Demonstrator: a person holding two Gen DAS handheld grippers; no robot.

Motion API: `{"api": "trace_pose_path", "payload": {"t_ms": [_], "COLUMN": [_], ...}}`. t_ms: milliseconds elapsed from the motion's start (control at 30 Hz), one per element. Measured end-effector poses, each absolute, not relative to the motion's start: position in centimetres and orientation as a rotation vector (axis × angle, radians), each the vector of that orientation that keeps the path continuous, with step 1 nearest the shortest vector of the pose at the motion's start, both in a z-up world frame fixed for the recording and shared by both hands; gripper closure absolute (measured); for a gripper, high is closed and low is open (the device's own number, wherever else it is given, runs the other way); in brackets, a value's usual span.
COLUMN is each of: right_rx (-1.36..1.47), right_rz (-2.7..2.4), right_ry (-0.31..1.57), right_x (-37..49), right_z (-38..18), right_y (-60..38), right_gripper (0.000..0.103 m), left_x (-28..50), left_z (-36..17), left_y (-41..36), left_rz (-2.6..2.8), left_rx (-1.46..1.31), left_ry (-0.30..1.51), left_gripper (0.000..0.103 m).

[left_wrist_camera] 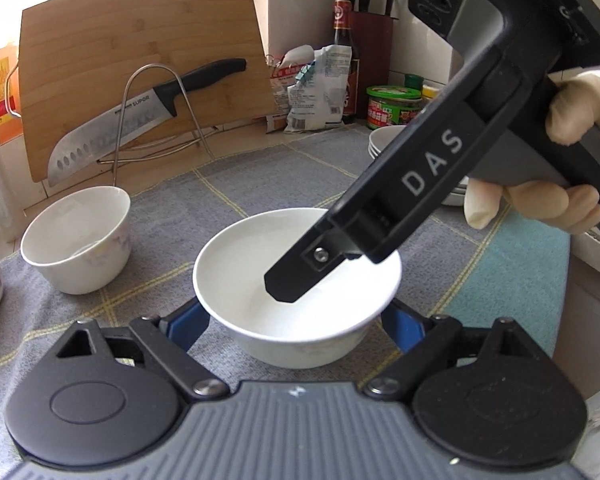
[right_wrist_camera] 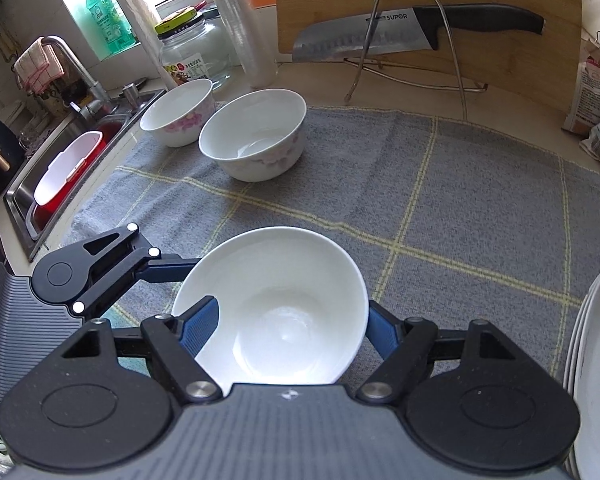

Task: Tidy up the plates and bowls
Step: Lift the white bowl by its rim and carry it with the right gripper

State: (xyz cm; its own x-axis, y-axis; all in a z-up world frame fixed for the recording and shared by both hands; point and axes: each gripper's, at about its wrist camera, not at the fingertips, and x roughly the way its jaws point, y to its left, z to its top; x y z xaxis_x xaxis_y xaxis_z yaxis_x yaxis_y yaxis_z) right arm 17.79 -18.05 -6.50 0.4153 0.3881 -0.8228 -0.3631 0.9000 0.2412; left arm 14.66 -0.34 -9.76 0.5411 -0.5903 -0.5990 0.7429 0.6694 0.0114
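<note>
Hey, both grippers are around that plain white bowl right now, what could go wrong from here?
1. The left gripper and right gripper are both at the plain white bowl. If they pull differently, the smooth bowl may slip or tip.
2. The stacked plates sit close on the right, and a sideways swing might clip them.

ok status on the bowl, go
Left tongs astride bowl, grip unclear. Right tongs open, one finger inside the rim. Bowl on cloth. Plates stacked to the right.
</note>
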Motion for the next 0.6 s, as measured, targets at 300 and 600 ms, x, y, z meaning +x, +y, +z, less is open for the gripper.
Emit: {"api": "trace_pose_path", "payload": {"t_ms": [300,600], "right_rx": [0.014,0.001], "right_rz": [0.477,0.442], "right_ry": [1.034,1.001], "right_x": [17.77,17.36], "right_z": [-6.79,-6.66], "right_y": [-17.97,-18.03], "right_gripper": [0.017,0.000], "left_x": [14.59,13.70], "left_z": [-10.07,-10.26], "left_y": [-0.23,0.70], "left_rz": [-0.808,-0.826], "left_rx": [0.264,0.272], "left_ry": [0.586,0.612], "left_gripper": [0.009,0.001]}}
